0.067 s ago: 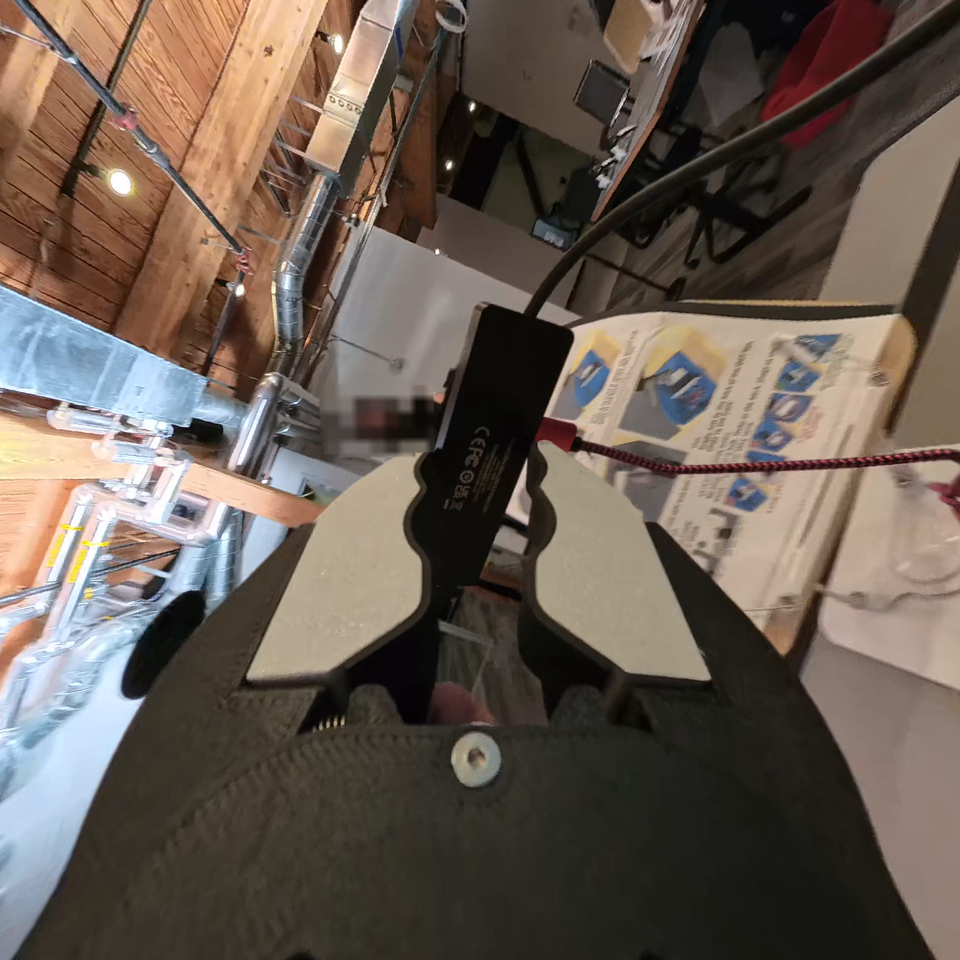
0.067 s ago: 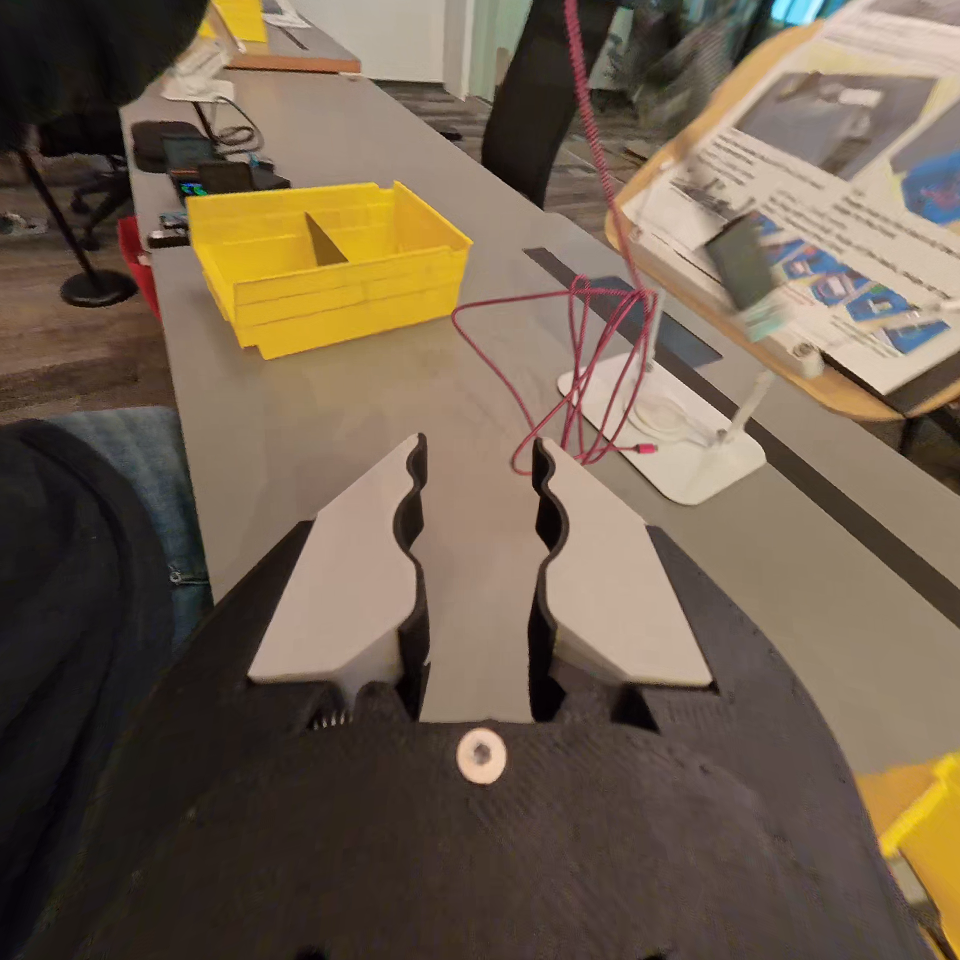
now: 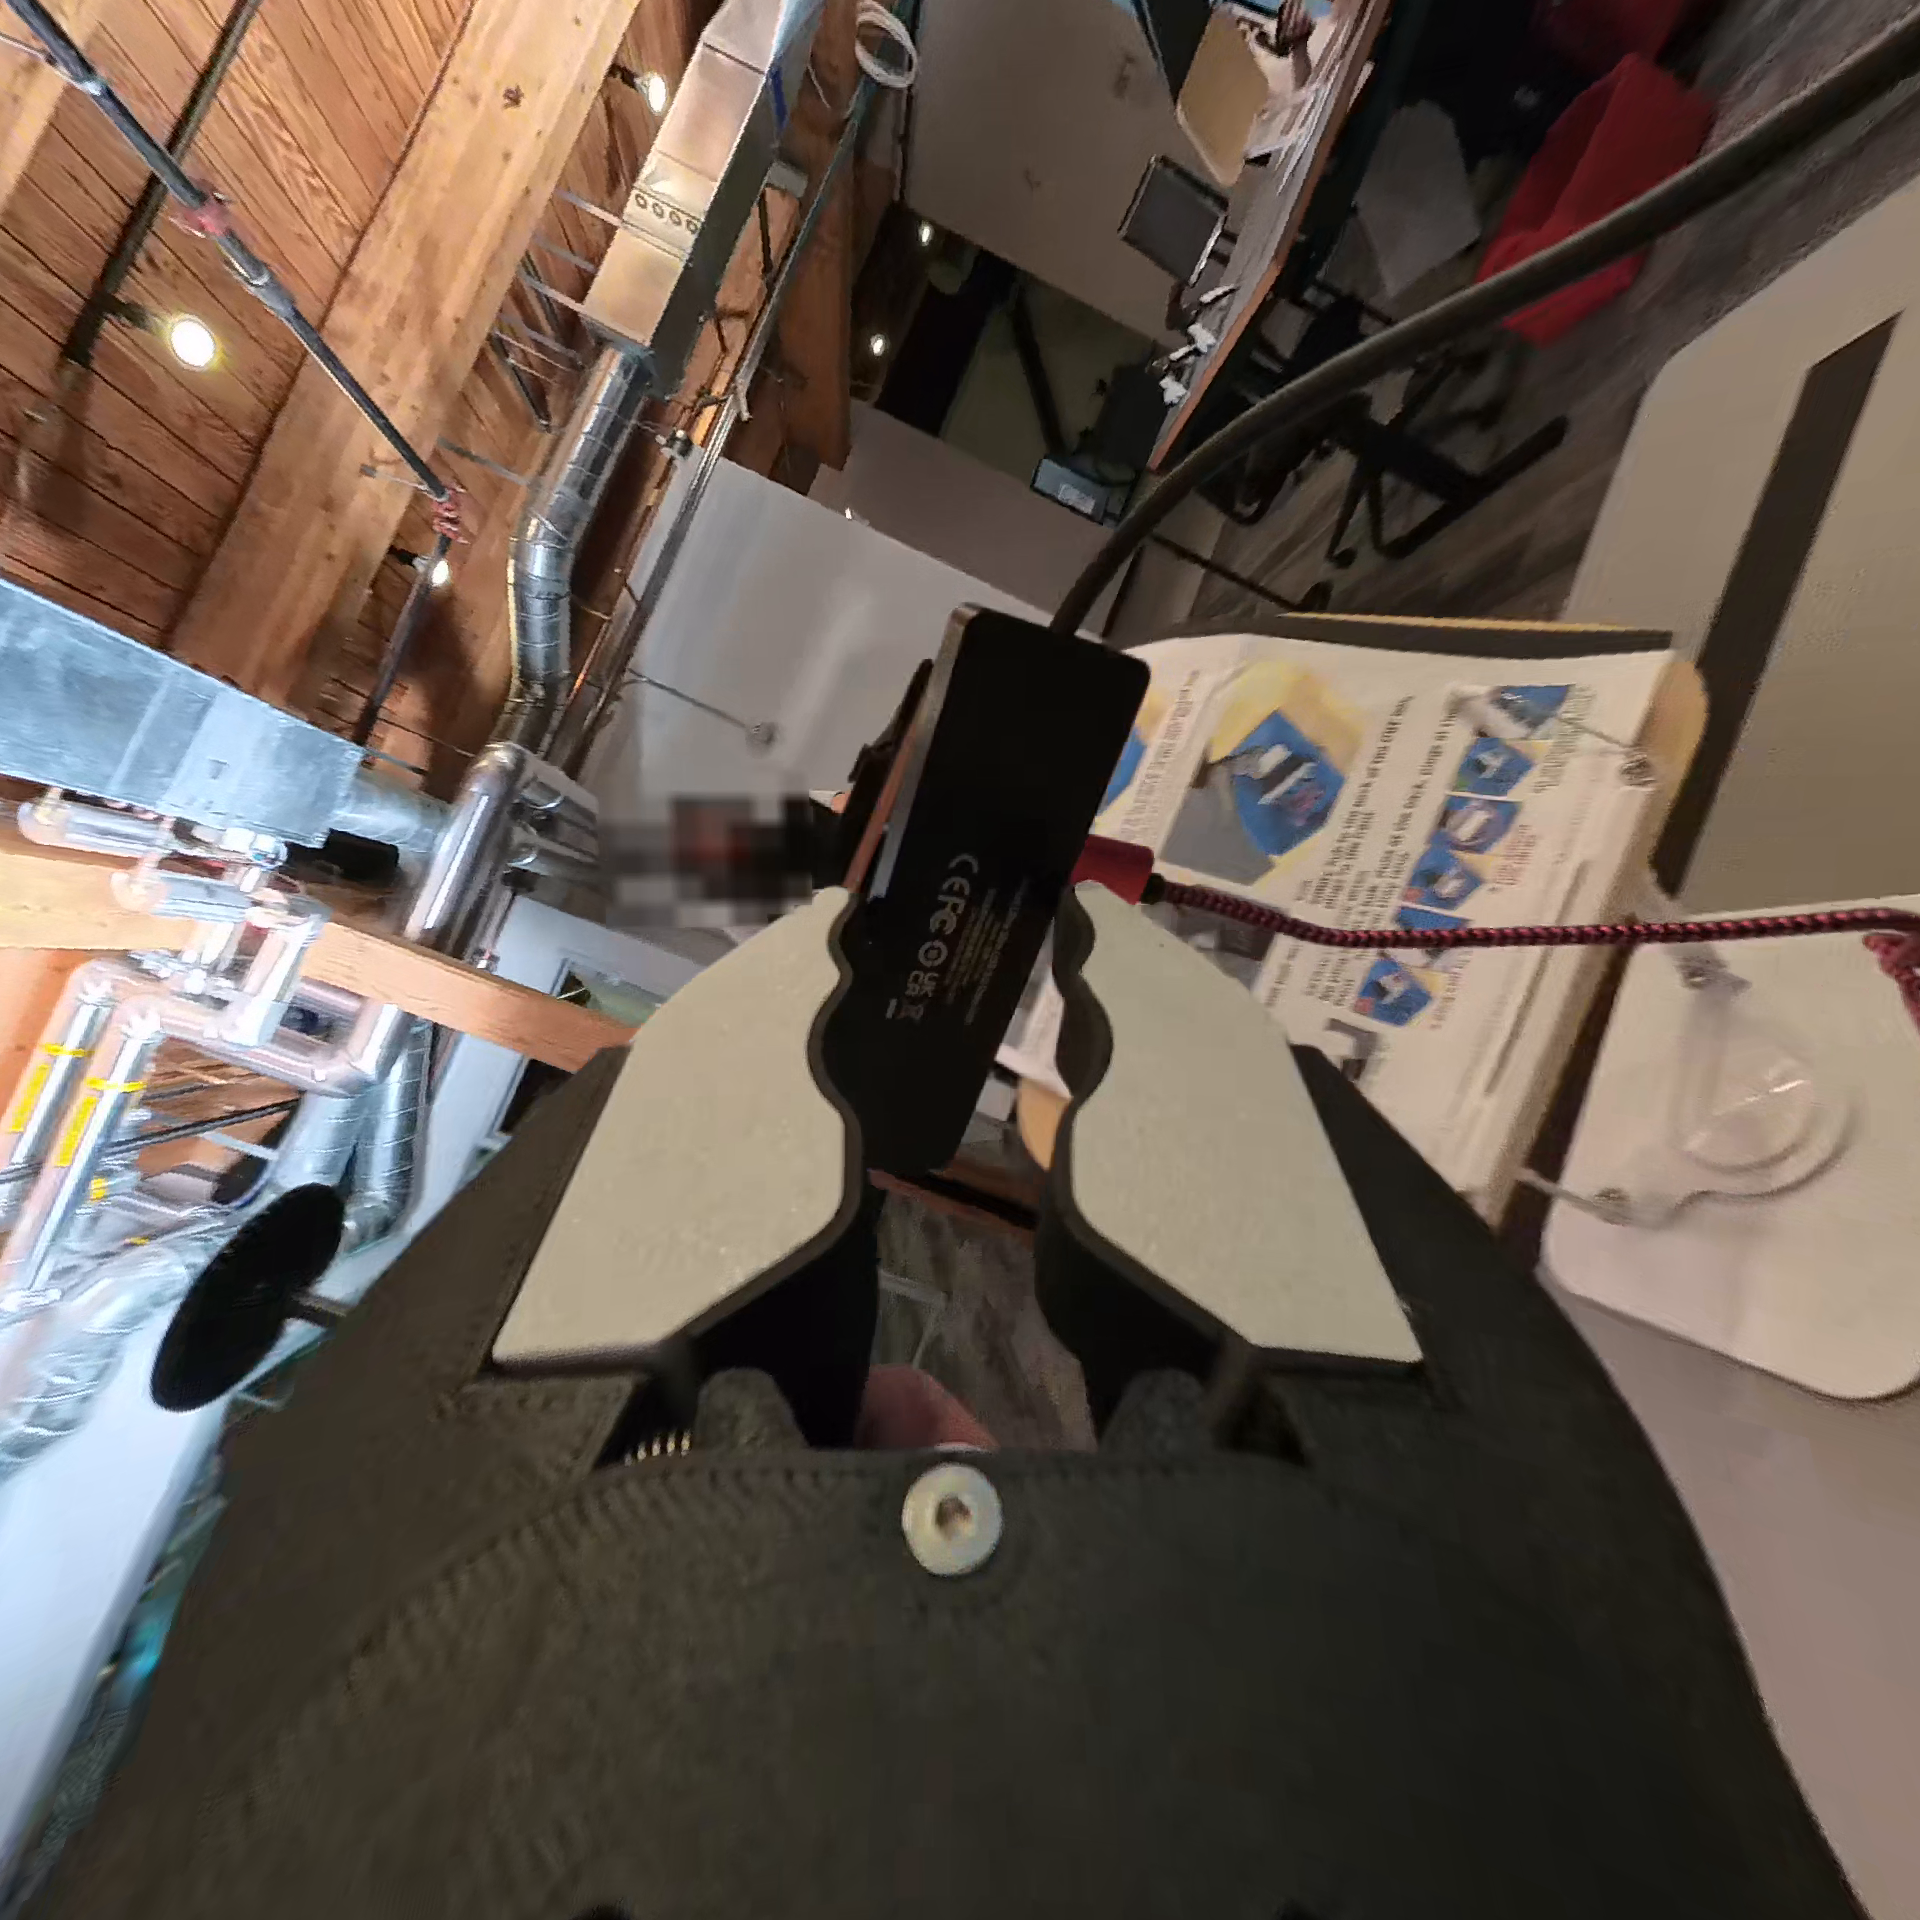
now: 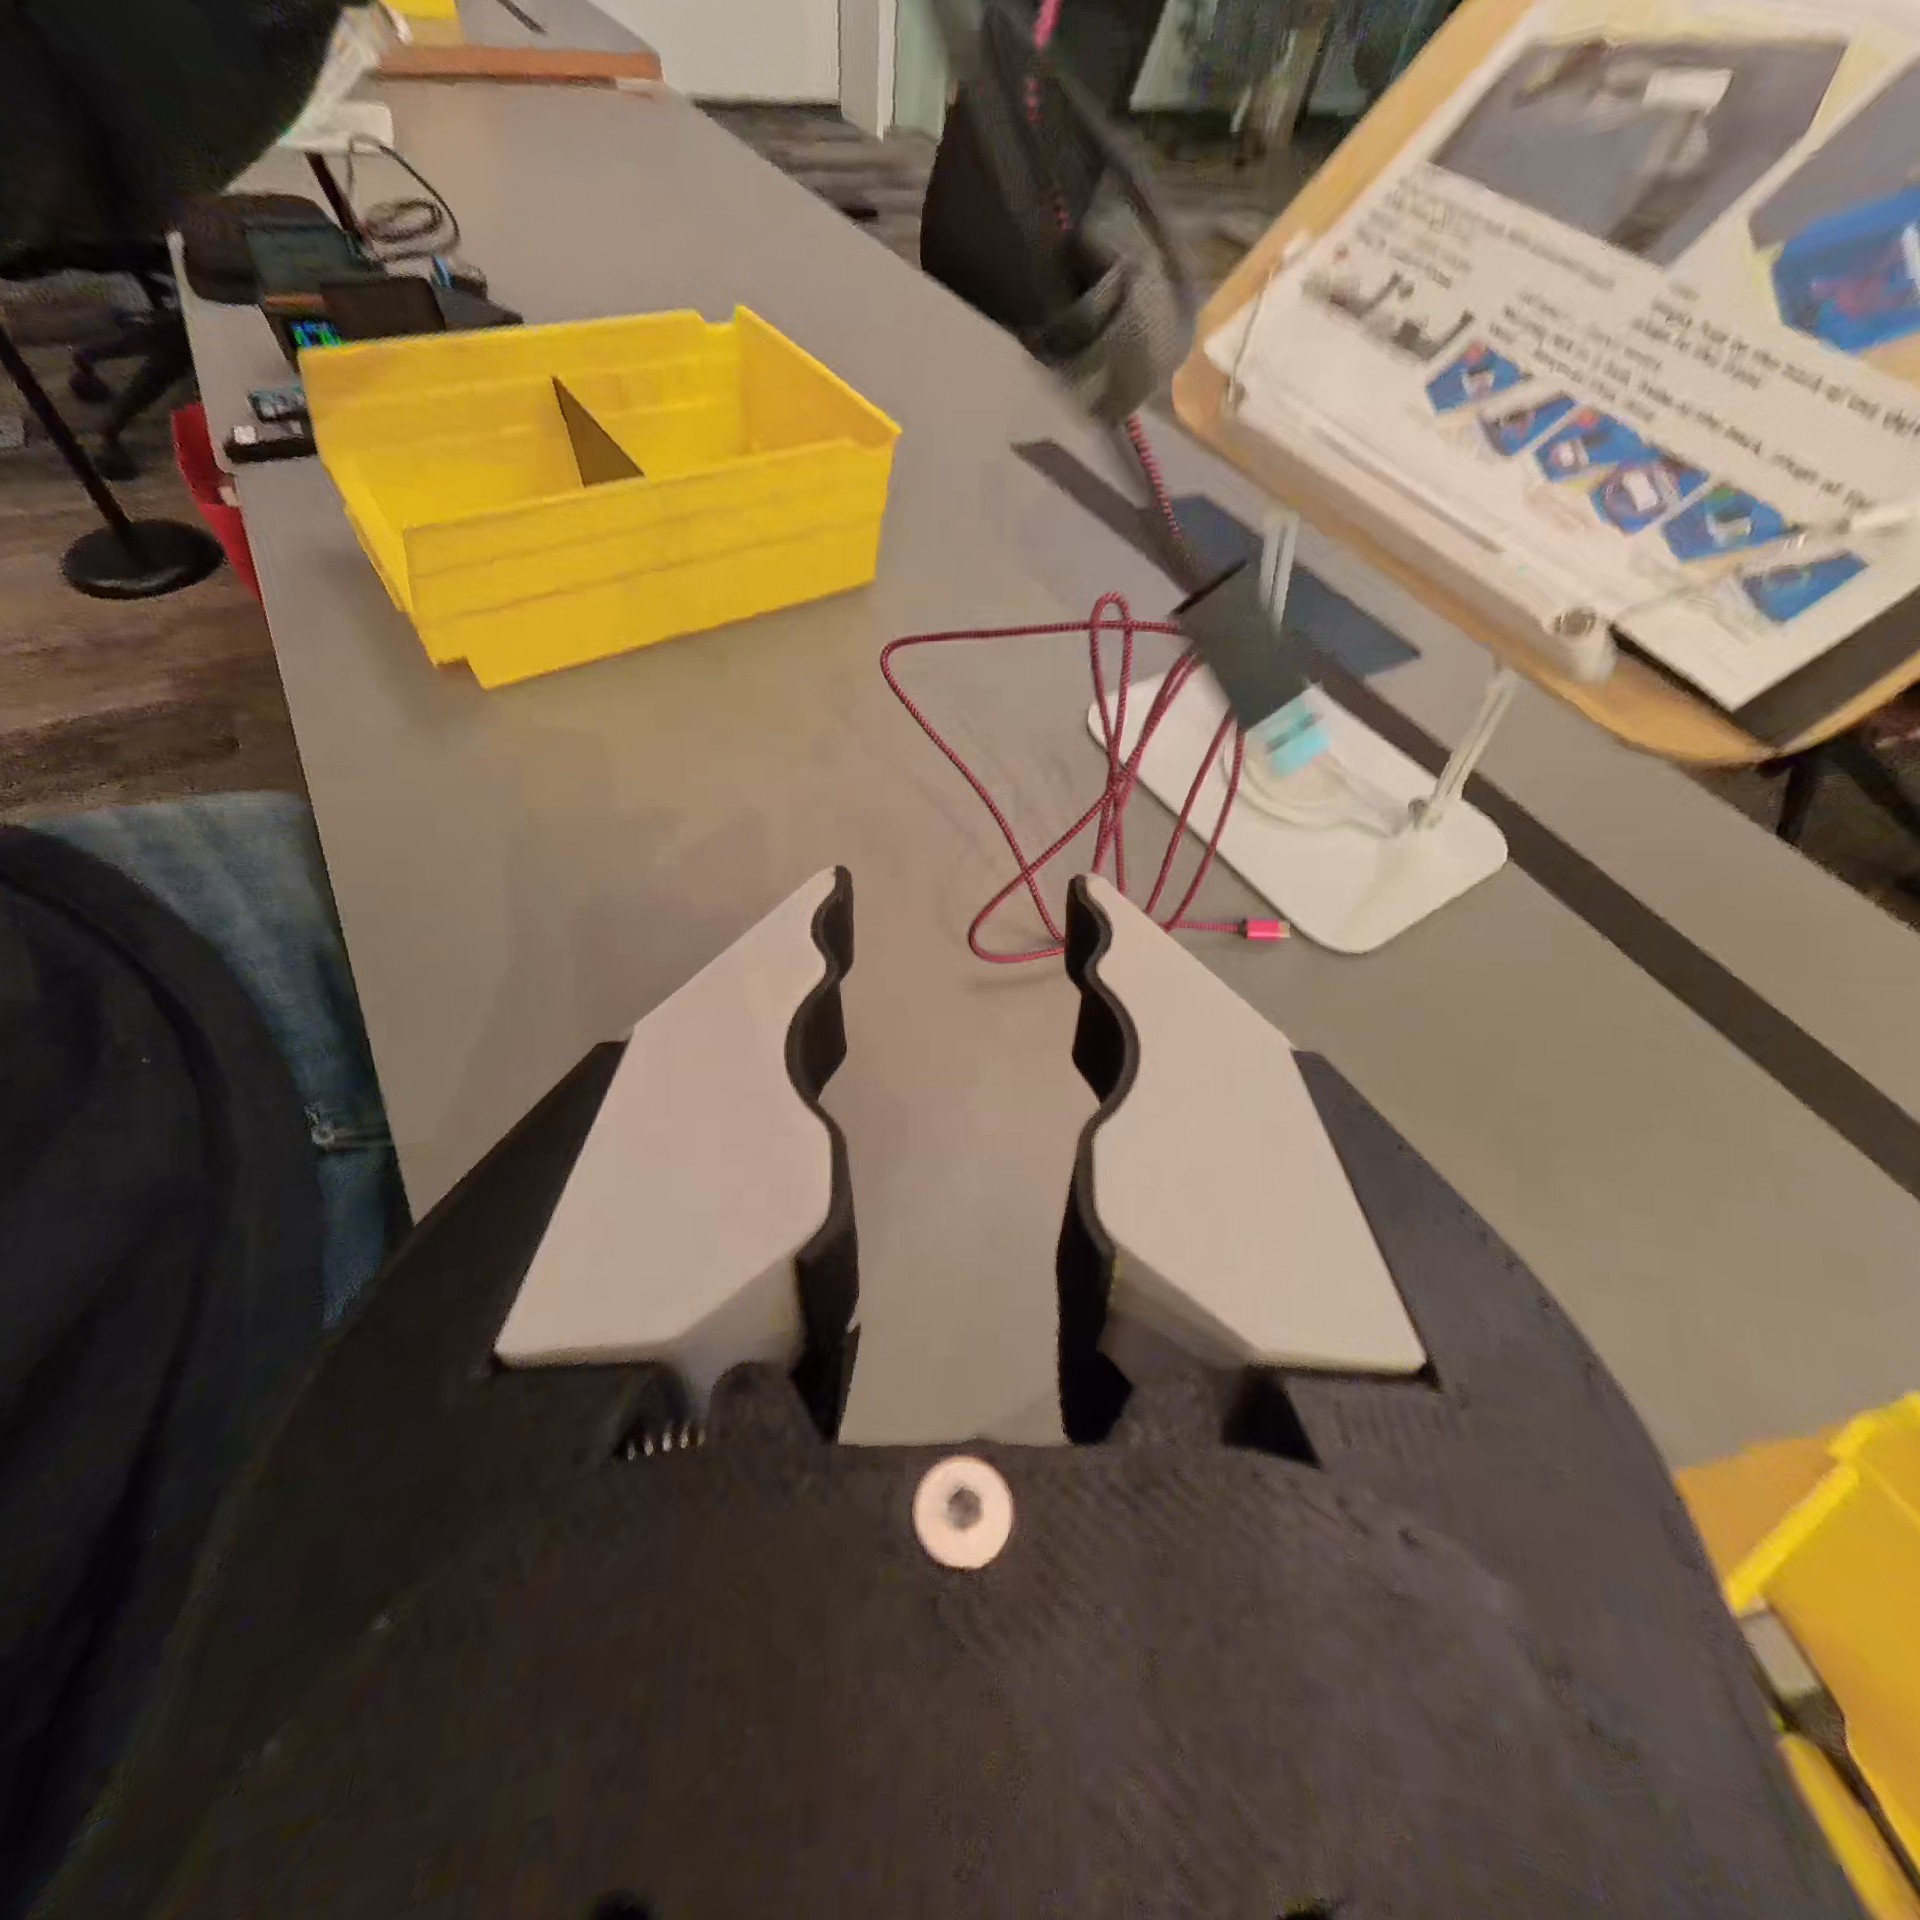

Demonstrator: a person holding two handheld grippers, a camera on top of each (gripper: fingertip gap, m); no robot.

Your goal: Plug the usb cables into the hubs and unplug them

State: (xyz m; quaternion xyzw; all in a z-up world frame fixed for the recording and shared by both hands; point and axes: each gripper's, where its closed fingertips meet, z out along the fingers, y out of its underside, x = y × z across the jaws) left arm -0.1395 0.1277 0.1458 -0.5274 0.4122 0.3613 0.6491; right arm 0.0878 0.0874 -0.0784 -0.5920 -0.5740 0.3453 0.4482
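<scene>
The yellow bin [image 4: 623, 488] is noted at the far left of the grey table [image 4: 644, 935], well left of the white stand base [image 4: 1340, 862], which serves as reference. The red braided cable [image 4: 1101, 790] is looped on the table just left of that base, its free plug lying beside the base's near edge.

The left gripper [image 3: 951, 914] is seen clenched on the black hub [image 3: 987, 862], raised above the base with the view tilted; a red plug [image 3: 1117, 862] is seated in the hub's side, the cable [image 3: 1558, 930] running taut toward the base. The right gripper [image 4: 956, 904] is released and empty, held near the loops.

Unplugging is judged to be the step in hand. The plug shell, not the braid, should be gripped, and drawn straight along the port axis while the hub is held firm.
</scene>
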